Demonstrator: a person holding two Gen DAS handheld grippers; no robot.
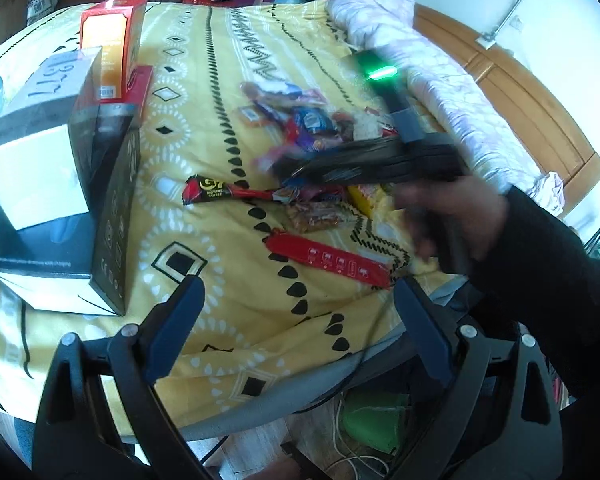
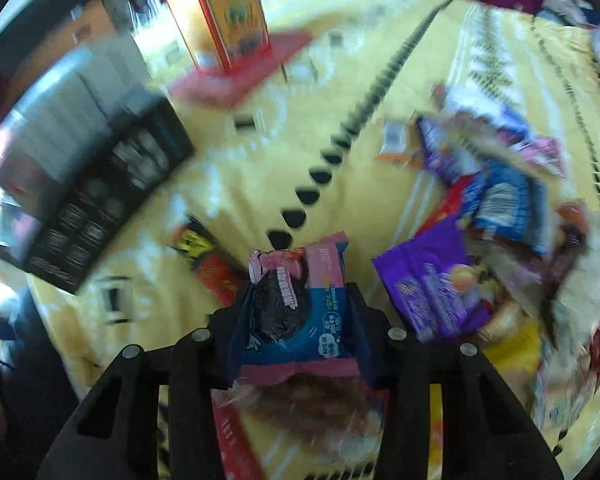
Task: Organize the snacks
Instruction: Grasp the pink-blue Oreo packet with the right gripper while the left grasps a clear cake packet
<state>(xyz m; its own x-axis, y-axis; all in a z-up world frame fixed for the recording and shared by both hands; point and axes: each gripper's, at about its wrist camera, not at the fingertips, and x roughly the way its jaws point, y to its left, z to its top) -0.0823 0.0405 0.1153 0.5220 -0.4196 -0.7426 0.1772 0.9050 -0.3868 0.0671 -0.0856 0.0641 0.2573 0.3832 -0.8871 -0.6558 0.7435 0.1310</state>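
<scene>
left gripper [image 1: 296, 312]: jaws wide apart, nothing in them, tilted down | right gripper [image 2: 298, 300]: pads squeeze a snack pack | right hand [image 1: 460, 216]: wraps the handle, dark sleeve

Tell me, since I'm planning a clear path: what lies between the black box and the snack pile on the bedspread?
In the left wrist view, between the black box and the snack pile lies only bare yellow bedspread; nearer the camera, a red-black coffee sachet.

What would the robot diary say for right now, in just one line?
right tool: shut on pink-and-blue cookie packet | left tool: open, empty | snack pile: on yellow bedspread
</scene>
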